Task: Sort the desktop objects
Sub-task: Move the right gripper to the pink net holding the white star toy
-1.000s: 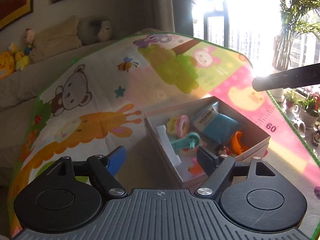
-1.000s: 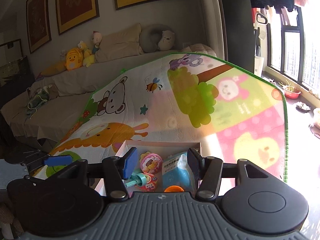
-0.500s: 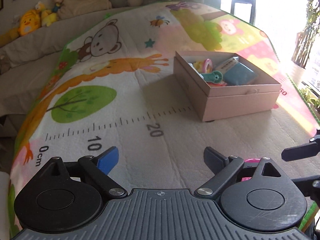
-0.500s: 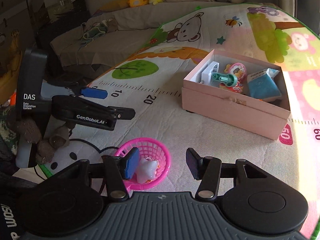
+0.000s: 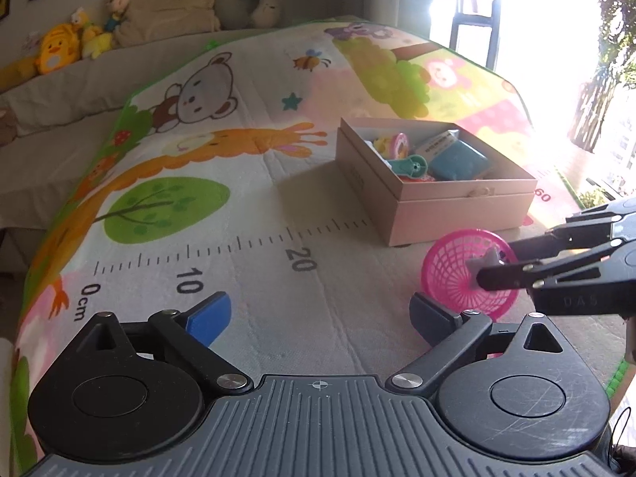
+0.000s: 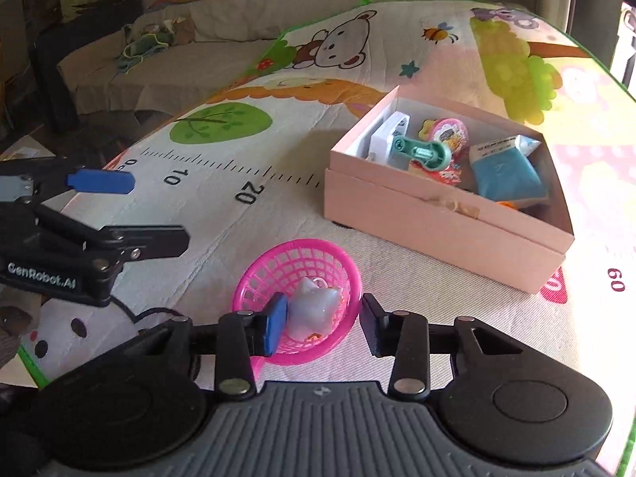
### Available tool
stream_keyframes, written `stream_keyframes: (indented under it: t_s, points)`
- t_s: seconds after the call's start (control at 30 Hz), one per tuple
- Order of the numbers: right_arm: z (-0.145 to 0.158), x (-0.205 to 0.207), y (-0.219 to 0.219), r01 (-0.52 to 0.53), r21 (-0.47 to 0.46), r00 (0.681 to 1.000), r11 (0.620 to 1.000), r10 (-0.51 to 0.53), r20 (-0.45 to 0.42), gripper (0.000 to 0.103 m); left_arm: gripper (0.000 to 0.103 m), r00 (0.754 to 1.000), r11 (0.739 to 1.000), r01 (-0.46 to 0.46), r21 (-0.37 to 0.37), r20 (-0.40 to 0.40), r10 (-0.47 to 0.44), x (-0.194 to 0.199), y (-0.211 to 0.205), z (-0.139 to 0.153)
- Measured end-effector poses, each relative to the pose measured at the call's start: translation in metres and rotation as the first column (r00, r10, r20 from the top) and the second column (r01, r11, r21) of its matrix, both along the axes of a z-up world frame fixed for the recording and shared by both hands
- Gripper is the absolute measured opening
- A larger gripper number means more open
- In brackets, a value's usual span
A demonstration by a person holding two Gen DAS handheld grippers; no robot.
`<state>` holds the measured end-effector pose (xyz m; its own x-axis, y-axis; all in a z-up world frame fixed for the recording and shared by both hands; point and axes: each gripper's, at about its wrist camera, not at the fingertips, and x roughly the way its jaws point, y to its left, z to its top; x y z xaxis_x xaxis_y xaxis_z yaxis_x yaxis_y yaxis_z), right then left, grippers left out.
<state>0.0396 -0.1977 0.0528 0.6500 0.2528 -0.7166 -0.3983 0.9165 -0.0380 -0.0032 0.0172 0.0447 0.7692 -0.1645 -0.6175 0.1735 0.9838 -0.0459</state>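
Straddling the pink basket (image 6: 299, 302) at the lower centre of the right wrist view, the right gripper (image 6: 322, 324) stands with its jaws spread, one finger inside the rim beside a pale star-shaped toy (image 6: 314, 310) and the other outside it; nothing is clamped. The basket lies tipped on the play mat (image 6: 222, 214), its mouth turned toward the camera. In the left wrist view the left gripper (image 5: 320, 316) is released wide over bare mat at lower centre, holding nothing, with the basket just to its right. Beyond the basket, in the upper right of the right wrist view, sits an open pink box (image 6: 445, 226) holding a blue packet (image 6: 507, 175), a teal tool (image 6: 423, 155) and a round pink item (image 6: 451, 133). Plush toys (image 5: 55, 49) line the sofa (image 5: 47, 139) at upper left.
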Motion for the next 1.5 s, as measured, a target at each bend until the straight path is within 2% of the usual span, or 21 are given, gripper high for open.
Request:
stream_keyframes:
  t_s: [0.17,0.2,0.37,0.57,0.6,0.7,0.83,0.93,1.1,1.2,1.27,1.33,1.5]
  points:
    - [0.005,0.023,-0.014,0.106,-0.021,0.994,0.994,-0.106,0.024,0.031,0.1,1.0,1.0,-0.002,-0.008,-0.025,0.002,0.0,0.003,-0.01]
    - [0.004,0.025,-0.015,0.119,-0.026,0.993,0.993,-0.118,0.023,0.027,0.1,0.999,1.0,-0.002,-0.007,-0.032,0.002,0.001,0.002,-0.012]
    - [-0.004,0.027,-0.019,0.139,-0.041,0.99,0.989,-0.139,0.008,0.026,0.1,0.998,1.0,0.005,-0.008,-0.059,-0.005,0.001,0.002,-0.021]
    - [-0.002,0.019,-0.026,0.155,-0.002,0.988,0.988,-0.155,0.012,0.027,0.1,0.997,1.0,0.002,-0.009,-0.074,-0.003,0.002,0.0,-0.025]
    - [0.001,0.016,-0.026,0.15,0.001,0.988,0.989,-0.15,0.02,0.029,0.1,0.997,1.0,0.0,-0.009,-0.076,0.0,0.003,0.0,-0.025]
    - [0.007,0.007,-0.022,0.121,0.015,0.992,0.993,-0.121,0.04,0.044,0.101,0.997,1.0,-0.008,-0.007,-0.083,0.007,0.004,-0.001,-0.027]
    - [0.008,-0.002,-0.012,0.094,-0.002,0.994,0.996,-0.094,0.061,0.055,0.101,0.996,1.0,-0.02,-0.005,-0.088,0.02,0.005,0.0,-0.028]
    - [0.004,0.003,-0.015,0.142,0.01,0.988,0.99,-0.143,0.066,0.059,0.101,0.996,1.0,-0.024,-0.007,-0.085,0.023,0.004,0.001,-0.027]
    - [-0.01,0.018,-0.039,0.243,0.129,0.97,0.961,-0.239,-0.041,0.06,0.102,0.996,1.0,-0.028,-0.011,-0.086,0.027,0.004,0.001,-0.027]
    - [-0.018,0.02,-0.042,0.25,0.148,0.968,0.957,-0.242,-0.074,0.056,0.102,0.996,1.0,-0.024,-0.01,-0.09,0.023,0.004,0.0,-0.027]
    - [-0.022,0.02,-0.042,0.242,0.15,0.969,0.959,-0.23,-0.088,0.049,0.102,0.996,1.0,-0.016,-0.008,-0.089,0.016,0.003,-0.002,-0.027]
    - [-0.025,0.019,-0.04,0.232,0.149,0.971,0.961,-0.219,-0.101,0.033,0.102,0.996,1.0,-0.012,-0.007,-0.088,0.012,0.003,-0.003,-0.027]
    - [-0.021,0.017,-0.04,0.217,0.164,0.975,0.962,-0.205,-0.091,0.018,0.102,0.996,1.0,-0.008,-0.004,-0.091,0.007,0.003,-0.005,-0.028]
